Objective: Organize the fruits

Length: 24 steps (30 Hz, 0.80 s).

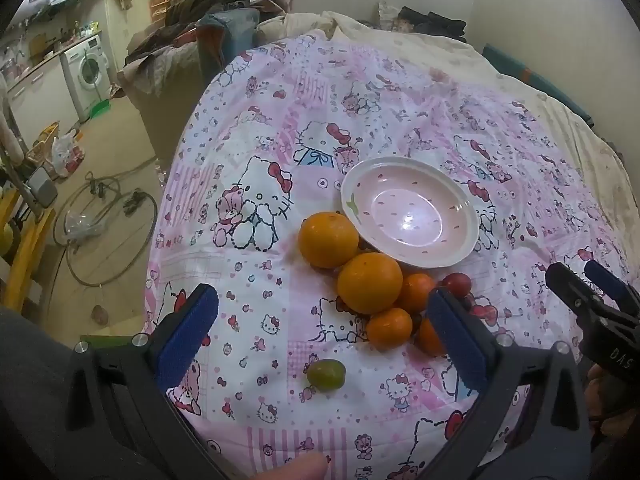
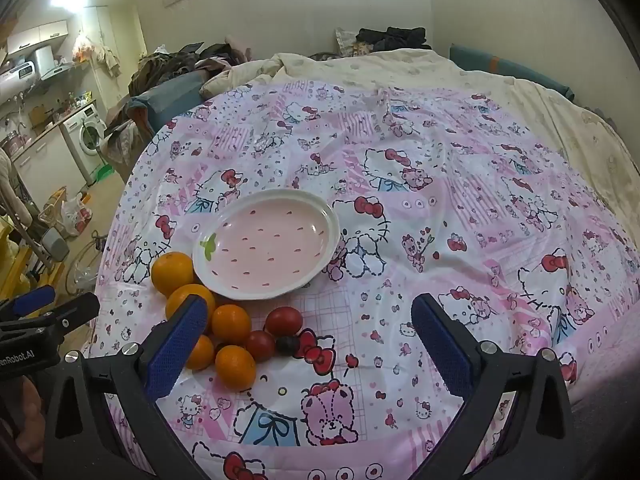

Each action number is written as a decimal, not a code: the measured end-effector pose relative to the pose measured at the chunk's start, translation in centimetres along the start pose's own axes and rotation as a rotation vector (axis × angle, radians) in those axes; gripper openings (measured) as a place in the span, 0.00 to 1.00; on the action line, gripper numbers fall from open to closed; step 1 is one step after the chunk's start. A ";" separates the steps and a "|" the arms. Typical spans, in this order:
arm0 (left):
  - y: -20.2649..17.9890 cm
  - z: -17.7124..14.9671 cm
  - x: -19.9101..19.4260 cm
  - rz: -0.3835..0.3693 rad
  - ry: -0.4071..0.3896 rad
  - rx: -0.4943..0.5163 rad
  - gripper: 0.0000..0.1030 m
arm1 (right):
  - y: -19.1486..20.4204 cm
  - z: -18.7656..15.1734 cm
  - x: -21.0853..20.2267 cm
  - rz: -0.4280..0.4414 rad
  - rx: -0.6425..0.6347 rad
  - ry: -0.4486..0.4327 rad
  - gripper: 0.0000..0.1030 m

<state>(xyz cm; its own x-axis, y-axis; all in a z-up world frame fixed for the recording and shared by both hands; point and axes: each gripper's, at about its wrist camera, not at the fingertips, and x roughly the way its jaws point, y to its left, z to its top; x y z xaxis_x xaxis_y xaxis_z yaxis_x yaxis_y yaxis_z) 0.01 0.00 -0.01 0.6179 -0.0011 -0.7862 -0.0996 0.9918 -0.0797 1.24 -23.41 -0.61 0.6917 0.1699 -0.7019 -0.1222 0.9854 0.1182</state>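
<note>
Fruits lie loose on a bed covered with a pink-and-white cartoon-cat printed quilt (image 1: pixel 280 128), grouped just in front of an empty plate.

Nearest item, left wrist view: one small green oval fruit (image 1: pixel 326 374), alone on the quilt, apart from the rest, between the two fingers of the left claw (image 1: pixel 324 344). Left claw: jaws spread wide, blue pads facing inward, nothing gripped, nothing touching the pads.

Right claw (image 2: pixel 308 356): jaws likewise spread wide, empty, held above the quilt. Its left finger overlaps part of the fruit cluster in the right wrist view; contact cannot be confirmed.

Cluster, next out: three small orange tangerines (image 2: pixel 235 367), packed close, with two round red fruits (image 2: pixel 283 321) and one small dark purple fruit (image 2: pixel 287 344) beside them on the right. All appear to touch or nearly touch their neighbours.

Further out: two large round oranges (image 1: pixel 369 282), side by side; the farther one sits just beside the plate rim.

Beyond these: a shallow pale pink plate with white rim and small red flecks (image 1: pixel 468 216), a green leaf mark at its left edge, resting flat on the quilt.

Background: a cream blanket (image 2: pixel 400 68) at the head of the bed, piled dark clothing, and a white front-loading washing machine (image 1: pixel 89 70) at far left.
</note>
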 end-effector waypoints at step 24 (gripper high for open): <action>0.6 -0.4 0.2 0.008 -0.003 -0.003 1.00 | -0.4 0.2 0.4 -0.005 0.001 0.010 1.00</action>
<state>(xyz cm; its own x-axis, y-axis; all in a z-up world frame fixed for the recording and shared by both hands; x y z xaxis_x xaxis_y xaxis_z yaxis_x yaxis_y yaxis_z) -0.18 0.51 -0.44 0.6191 0.0071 -0.7853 -0.1068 0.9914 -0.0753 1.70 -23.71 -0.85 0.6849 0.1648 -0.7097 -0.1181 0.9863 0.1150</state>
